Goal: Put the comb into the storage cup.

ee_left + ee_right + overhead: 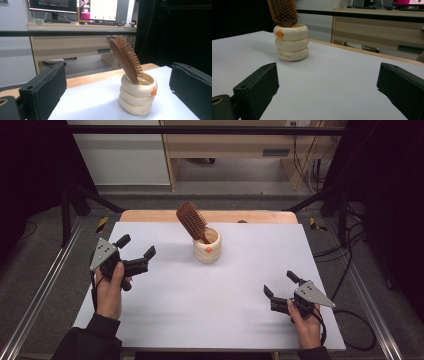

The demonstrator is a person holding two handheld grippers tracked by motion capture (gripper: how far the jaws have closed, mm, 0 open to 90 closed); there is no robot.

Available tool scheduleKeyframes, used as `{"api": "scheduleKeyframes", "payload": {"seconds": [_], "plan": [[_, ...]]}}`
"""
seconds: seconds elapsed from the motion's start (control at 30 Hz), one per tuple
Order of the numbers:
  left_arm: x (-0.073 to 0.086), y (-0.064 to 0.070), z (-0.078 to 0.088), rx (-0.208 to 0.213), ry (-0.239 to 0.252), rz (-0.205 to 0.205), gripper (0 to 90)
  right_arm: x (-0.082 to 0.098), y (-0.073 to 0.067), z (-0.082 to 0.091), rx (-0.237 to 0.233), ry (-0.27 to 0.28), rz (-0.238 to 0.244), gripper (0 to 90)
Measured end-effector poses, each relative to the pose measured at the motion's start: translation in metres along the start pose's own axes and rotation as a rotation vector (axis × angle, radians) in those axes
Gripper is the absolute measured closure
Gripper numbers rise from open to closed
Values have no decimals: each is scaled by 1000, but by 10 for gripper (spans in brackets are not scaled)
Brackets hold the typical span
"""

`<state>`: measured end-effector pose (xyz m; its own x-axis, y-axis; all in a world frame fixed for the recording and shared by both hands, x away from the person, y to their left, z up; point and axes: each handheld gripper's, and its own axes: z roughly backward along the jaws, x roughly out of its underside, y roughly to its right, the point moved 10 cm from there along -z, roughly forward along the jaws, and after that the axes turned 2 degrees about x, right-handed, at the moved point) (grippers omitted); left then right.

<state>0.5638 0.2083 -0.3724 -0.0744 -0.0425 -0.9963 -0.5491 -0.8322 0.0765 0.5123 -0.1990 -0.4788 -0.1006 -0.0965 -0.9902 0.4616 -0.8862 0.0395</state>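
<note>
White mat (200,295) over a wood table, desk w/ monitors behind. One brush (192,221) stands tilted, handle down, in one ringed cream cup (207,246) near the mat's far middle. Left gripper (136,251) and right gripper (280,285) both w/ jaws wide apart, holding nothing, well apart from the cup on either side. Looks like either the brush is already in and work's done, or pulling it out hasn't begun; can't tell which.

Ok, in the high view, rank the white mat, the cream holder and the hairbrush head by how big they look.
1. White mat, by far the largest.
2. Hairbrush head and cream holder: they look about alike, so I won't rank them.
</note>
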Motion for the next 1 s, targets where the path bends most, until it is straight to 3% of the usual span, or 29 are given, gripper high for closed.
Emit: {"api": "scheduleKeyframes", "payload": {"seconds": [0.23, 0.37, 0.53, 0.73, 1.0], "plan": [[-7, 6, 10, 25, 11, -11, 5, 2, 1, -1, 18, 6, 17, 40], [-8, 3, 16, 6, 5, -17, 3, 3, 0, -1, 15, 2, 19, 40], [-2, -5, 26, -6, -3, -26, 5, -2, 3, 1, 30, 33, 22, 48], [11, -18, 42, -28, -2, -6, 4, 4, 4, 1, 17, -13, -16, 30], [31, -24, 57, -43, -29, -47, 3, 5, 0, 1, 3, -21, -5, 30]]}}
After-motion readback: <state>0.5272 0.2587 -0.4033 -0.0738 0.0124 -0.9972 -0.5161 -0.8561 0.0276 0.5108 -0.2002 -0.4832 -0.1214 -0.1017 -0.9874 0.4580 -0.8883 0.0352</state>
